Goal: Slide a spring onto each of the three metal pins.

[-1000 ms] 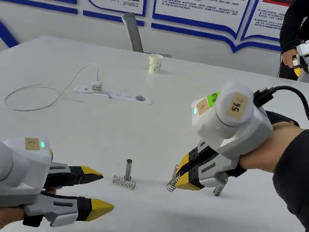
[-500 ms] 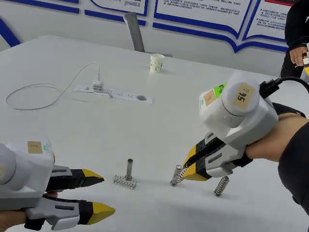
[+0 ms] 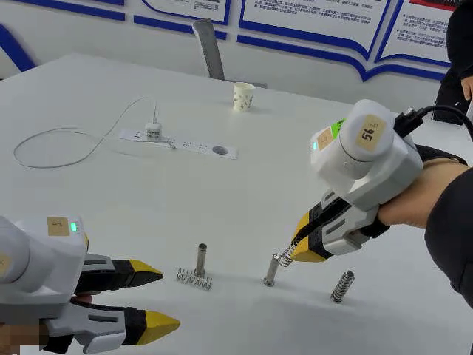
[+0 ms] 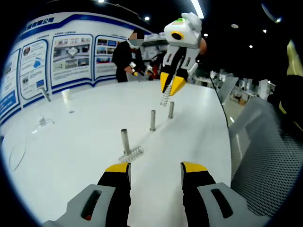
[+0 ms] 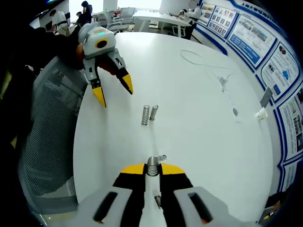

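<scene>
Three metal pins stand in a row on the white table (image 3: 148, 200). The left pin (image 3: 200, 259) is bare, and a loose spring (image 3: 194, 278) lies at its foot. My right gripper (image 3: 304, 245) is shut on a second spring (image 3: 287, 254), whose lower end hangs just above the tip of the middle pin (image 3: 271, 271). The right pin (image 3: 341, 286) wears a spring. In the right gripper view the held spring (image 5: 152, 166) sits between the jaws. My left gripper (image 3: 167, 299) hovers open near the table's front left, apart from the left pin (image 4: 125, 141) and the loose spring (image 4: 131, 154).
A power strip (image 3: 181, 143) with a white cable (image 3: 52, 140) lies farther back, with a paper cup (image 3: 242, 96) beyond it. A grey chair (image 3: 210, 44) stands behind the table. A person (image 4: 127, 56) stands beyond the far side. A mesh chair (image 5: 47, 123) is by the table's edge.
My right gripper has risen and moved right with the spring, bringing its lower end from table level up to the middle pin's tip. The left gripper has stayed open and in place.
</scene>
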### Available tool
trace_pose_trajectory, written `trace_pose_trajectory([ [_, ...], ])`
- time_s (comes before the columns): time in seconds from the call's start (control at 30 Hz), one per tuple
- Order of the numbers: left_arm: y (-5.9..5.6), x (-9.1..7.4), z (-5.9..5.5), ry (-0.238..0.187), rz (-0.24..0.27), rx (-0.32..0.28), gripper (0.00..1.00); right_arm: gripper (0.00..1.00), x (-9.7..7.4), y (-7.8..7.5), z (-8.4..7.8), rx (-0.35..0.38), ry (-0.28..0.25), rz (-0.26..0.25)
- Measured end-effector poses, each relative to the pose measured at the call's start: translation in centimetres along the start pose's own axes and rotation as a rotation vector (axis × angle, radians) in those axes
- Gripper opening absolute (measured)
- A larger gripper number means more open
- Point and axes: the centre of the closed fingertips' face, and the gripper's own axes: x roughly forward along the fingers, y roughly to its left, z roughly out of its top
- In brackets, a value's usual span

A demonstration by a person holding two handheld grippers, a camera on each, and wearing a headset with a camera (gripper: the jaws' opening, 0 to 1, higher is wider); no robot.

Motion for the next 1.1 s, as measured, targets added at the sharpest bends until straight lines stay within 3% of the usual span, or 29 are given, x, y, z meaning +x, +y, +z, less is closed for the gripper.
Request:
trace_pose_trajectory([
  [0.43,0.1,-0.1,-0.2,-0.001,0.002,-0.007,0.43,0.12,1.0,-1.4,0.0,0.009,0.025,0.012],
  [1.1,0.1,-0.1,-0.3,-0.003,0.005,-0.014,0.43,0.12,2.5,-1.8,-0.3,0.007,0.068,0.049],
])
